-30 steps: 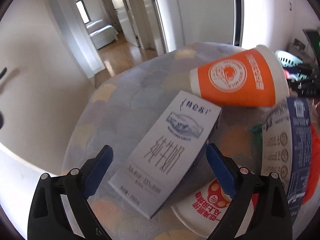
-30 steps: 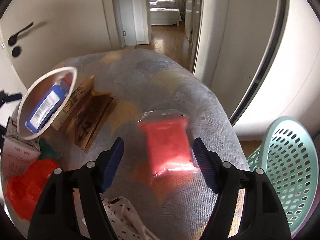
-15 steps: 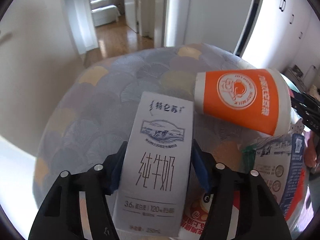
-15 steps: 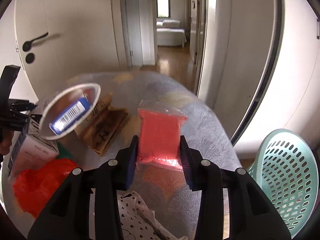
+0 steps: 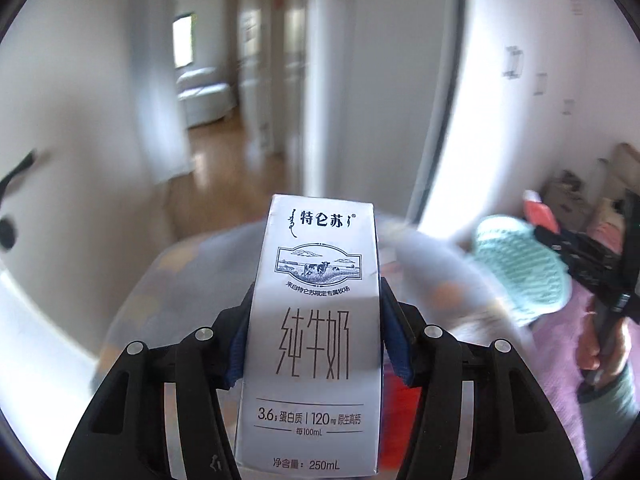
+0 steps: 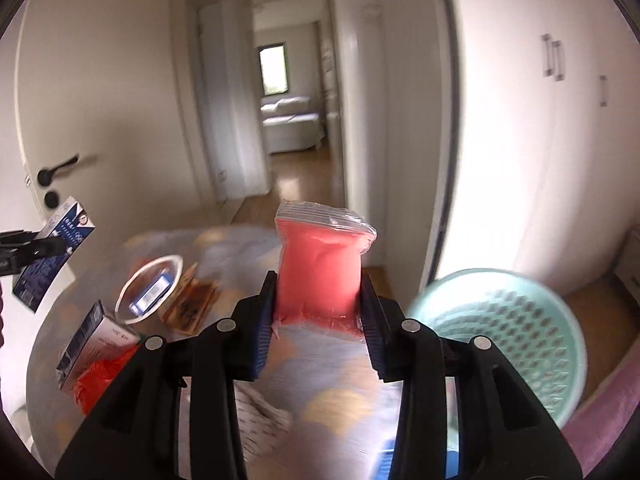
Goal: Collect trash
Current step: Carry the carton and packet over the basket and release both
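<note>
Daylight floods in, glaring white right of the milk carton, whose surroundings smear with motion blur and fisheye bending.

White walls, wooden floor, perhaps a bed beyond.

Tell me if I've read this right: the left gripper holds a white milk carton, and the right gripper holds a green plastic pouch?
Not quite. The left gripper does hold the white milk carton, but the sealed plastic pouch clamped in the right gripper is pink-red, not green, as the right wrist view shows.
</note>
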